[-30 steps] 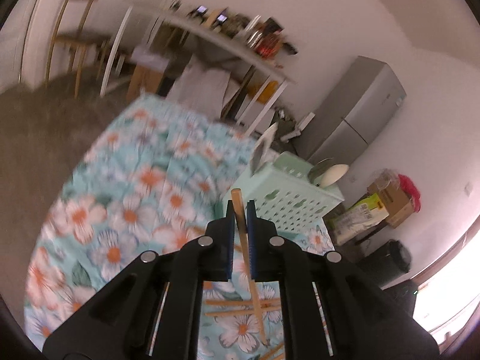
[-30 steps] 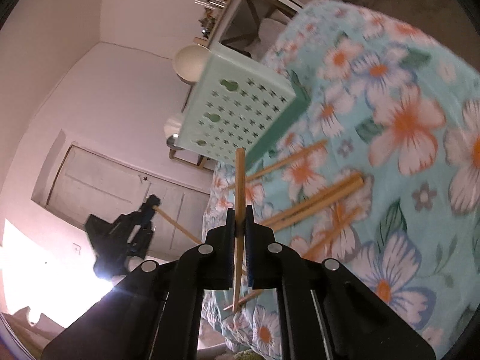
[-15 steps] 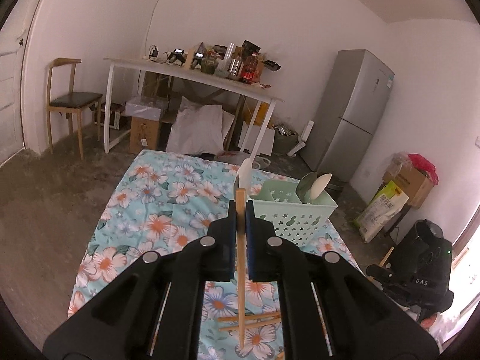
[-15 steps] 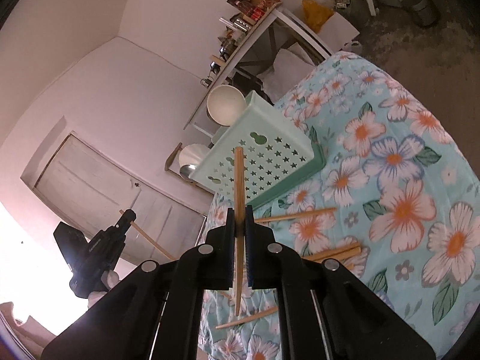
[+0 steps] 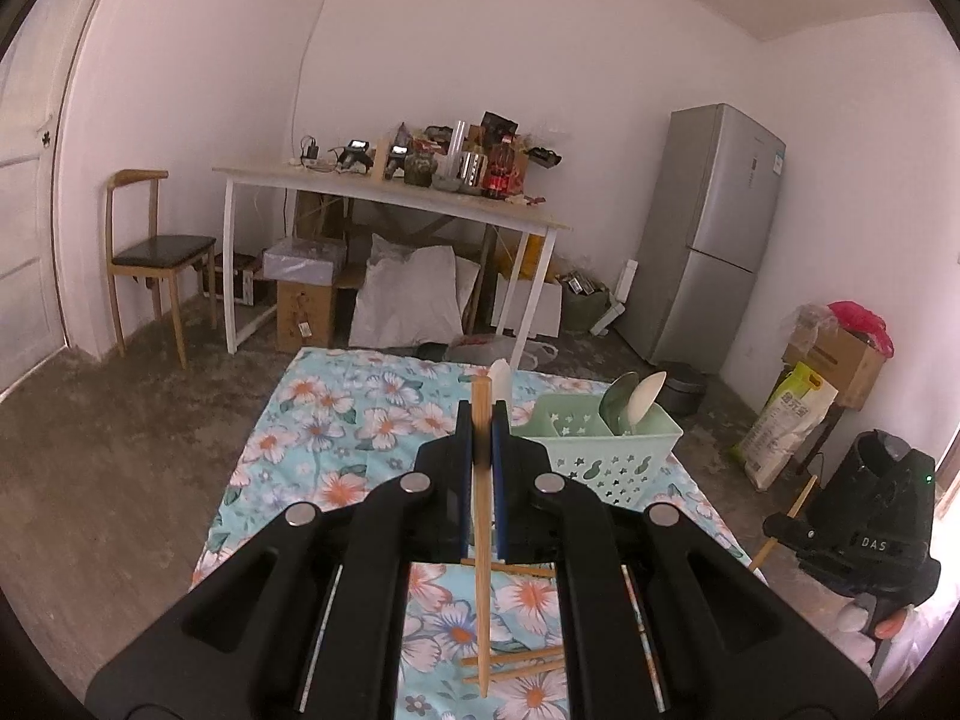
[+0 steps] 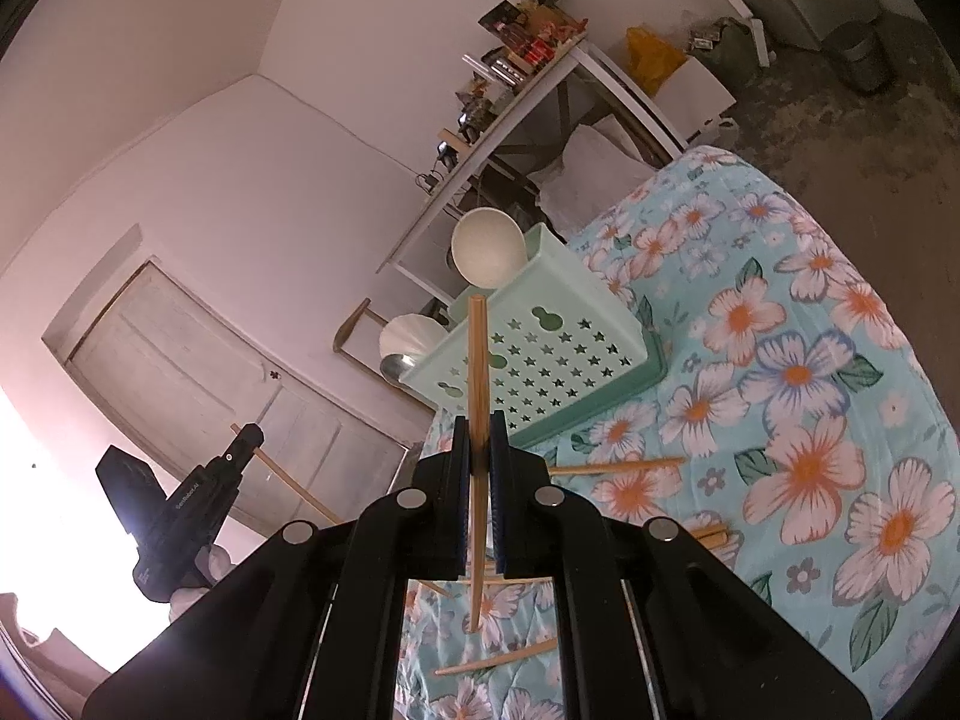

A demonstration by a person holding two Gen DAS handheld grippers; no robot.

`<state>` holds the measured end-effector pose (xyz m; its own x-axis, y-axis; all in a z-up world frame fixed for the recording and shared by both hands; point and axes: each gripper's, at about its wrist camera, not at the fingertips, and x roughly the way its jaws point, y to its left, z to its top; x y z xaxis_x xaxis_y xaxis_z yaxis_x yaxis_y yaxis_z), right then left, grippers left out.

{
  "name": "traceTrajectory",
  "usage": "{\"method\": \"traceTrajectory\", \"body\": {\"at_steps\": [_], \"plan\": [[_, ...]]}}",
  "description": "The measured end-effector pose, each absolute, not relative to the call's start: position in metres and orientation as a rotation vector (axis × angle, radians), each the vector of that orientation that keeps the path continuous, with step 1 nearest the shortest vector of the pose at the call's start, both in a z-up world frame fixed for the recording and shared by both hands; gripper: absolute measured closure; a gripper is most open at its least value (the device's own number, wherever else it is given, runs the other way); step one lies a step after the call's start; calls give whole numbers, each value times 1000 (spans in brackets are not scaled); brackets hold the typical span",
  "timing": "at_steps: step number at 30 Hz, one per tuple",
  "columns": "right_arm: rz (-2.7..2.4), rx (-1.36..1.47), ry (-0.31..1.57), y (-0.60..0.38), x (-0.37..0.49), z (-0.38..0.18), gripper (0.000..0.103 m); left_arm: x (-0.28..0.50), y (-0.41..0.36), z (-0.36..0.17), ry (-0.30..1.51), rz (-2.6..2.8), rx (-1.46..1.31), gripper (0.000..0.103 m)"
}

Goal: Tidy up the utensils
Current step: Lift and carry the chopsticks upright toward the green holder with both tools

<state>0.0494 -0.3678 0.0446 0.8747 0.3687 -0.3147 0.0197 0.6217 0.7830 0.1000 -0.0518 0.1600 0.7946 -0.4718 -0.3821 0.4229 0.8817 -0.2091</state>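
- The left gripper point(image 5: 480, 420), black with blue-lined pads, is clamped on a slim light wooden chopstick point(image 5: 482, 516) that stands nearly upright between its jaws, with its top end above the fingertips and its lower end hanging free over the cloth.
- The right gripper point(image 6: 479, 432), of the same black build, is likewise clamped on a second wooden chopstick point(image 6: 478, 420), which crosses the jaws top to bottom.
- From the left wrist view, the right gripper shows at the far right edge, its chopstick slanting across it.
- A pale green plastic basket with star-shaped holes point(image 5: 606, 456) stands on the far right part of a turquoise floral cloth point(image 5: 336, 420) spread on the floor.
- In the basket stand a cream-coloured spoon point(image 5: 645, 399) and a metal spoon point(image 5: 618, 402), leaning together in its right part; a white utensil point(image 5: 500, 381) rises at its left end.
- Several loose wooden chopsticks point(image 6: 618, 466) lie on the cloth near the grippers, apart from the basket.
- Far behind stand a white table point(image 5: 384, 198), a wooden chair point(image 5: 150, 252) at the left and a grey fridge point(image 5: 708, 234) at the right.
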Motion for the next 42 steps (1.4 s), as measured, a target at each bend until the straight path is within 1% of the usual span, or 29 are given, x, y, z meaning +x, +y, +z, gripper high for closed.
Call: {"method": "traceTrajectory", "body": {"at_steps": [31, 42], "plan": [[215, 905, 469, -370, 50, 44, 97, 102, -49, 162, 437, -467, -111, 98], [226, 910, 436, -375, 49, 50, 97, 100, -47, 167, 418, -468, -104, 98]]}}
